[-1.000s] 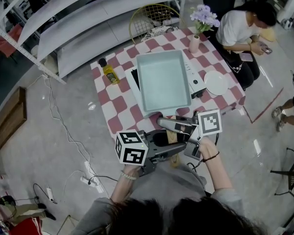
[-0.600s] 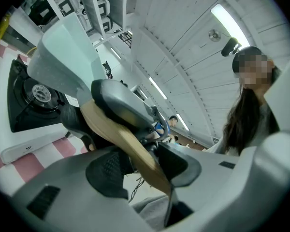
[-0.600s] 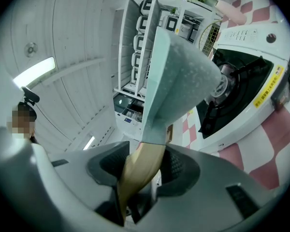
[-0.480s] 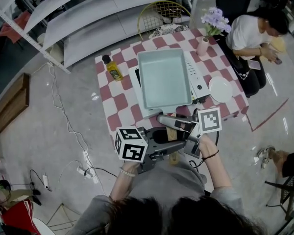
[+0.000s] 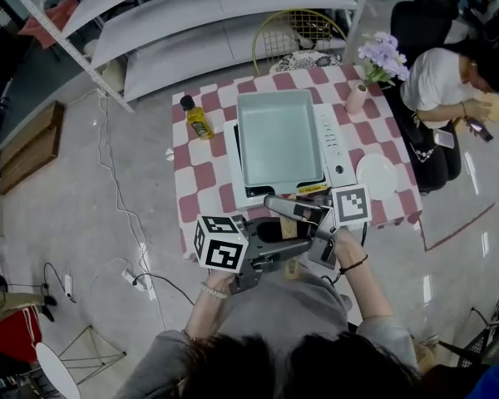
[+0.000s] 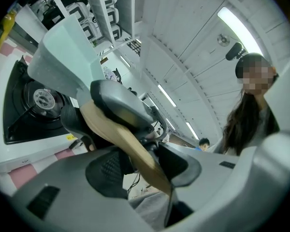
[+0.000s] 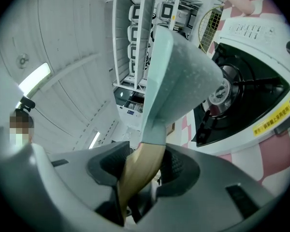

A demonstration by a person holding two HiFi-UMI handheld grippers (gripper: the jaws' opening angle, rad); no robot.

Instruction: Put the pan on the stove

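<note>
Left gripper point(image 5: 284, 243) and right gripper point(image 5: 284, 212) both clamped on handle point(image 7: 144, 164) of pan point(image 5: 279, 135). Gripper views show burner point(image 7: 225, 92) under pan, head view doesn't. Bottle point(image 5: 198, 120) and plate point(image 5: 377, 175) well apart from pan edges.

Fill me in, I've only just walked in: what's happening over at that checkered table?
A person holds a gripper in each hand. The left gripper and the right gripper are both clamped on the wooden handle of a pale green rectangular pan. The pan is over the white stove on the checkered table. It appears to be held just above the black burner, not yet set down.
</note>
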